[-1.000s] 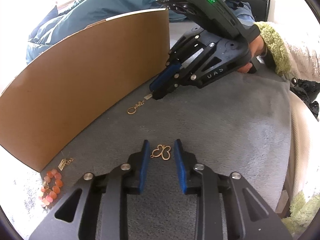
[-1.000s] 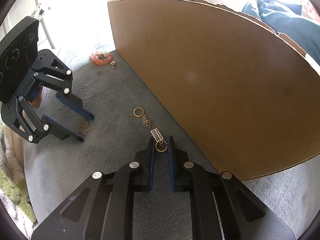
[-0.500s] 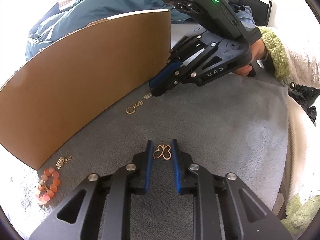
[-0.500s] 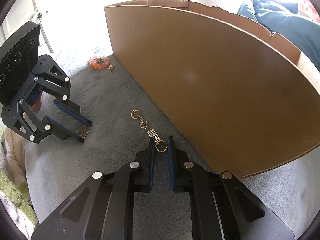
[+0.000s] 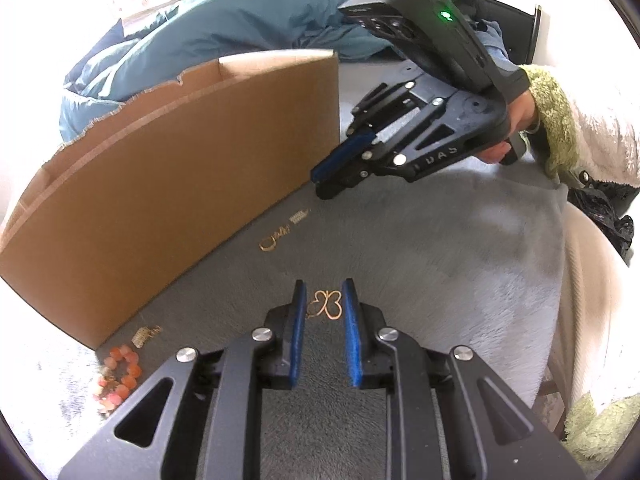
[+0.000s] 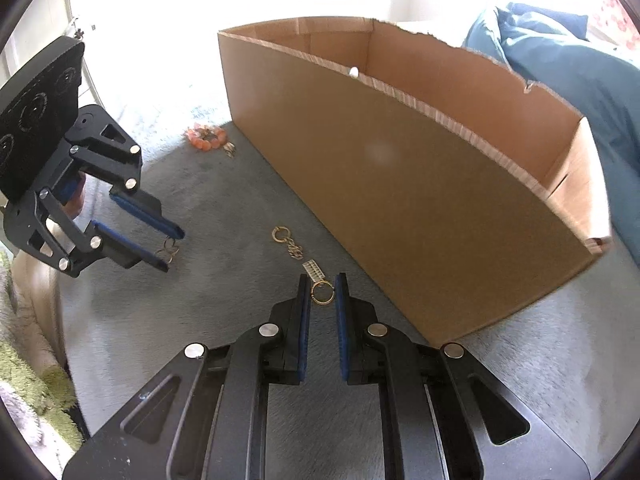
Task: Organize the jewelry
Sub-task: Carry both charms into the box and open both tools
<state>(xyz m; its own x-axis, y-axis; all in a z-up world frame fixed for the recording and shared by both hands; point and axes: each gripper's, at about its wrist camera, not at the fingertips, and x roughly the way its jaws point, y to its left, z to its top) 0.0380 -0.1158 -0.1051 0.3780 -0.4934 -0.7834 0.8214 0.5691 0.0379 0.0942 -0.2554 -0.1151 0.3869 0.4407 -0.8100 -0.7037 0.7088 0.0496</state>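
A gold butterfly pendant (image 5: 328, 304) sits between the pads of my left gripper (image 5: 323, 294), which is shut on it and holds it above the grey blanket; it also shows in the right wrist view (image 6: 168, 250). My right gripper (image 6: 322, 286) is shut on a gold ring (image 6: 322, 293) with a small ladder charm (image 6: 313, 269). From the left wrist view the right gripper (image 5: 320, 186) hangs near the box corner. A gold keyring chain (image 6: 288, 242) lies on the blanket (image 6: 224, 288), and shows in the left wrist view (image 5: 276, 238).
A long open cardboard box (image 6: 400, 168) stands along the blanket's far side. An orange bead bracelet (image 5: 118, 376) and a small gold charm (image 5: 145, 334) lie by the box's end. A teal duvet (image 5: 240, 32) lies behind the box.
Both grippers have risen, so the box's open top now shows. The left gripper closed in on the butterfly pendant. The right gripper lifted the ring and charm off the blanket.
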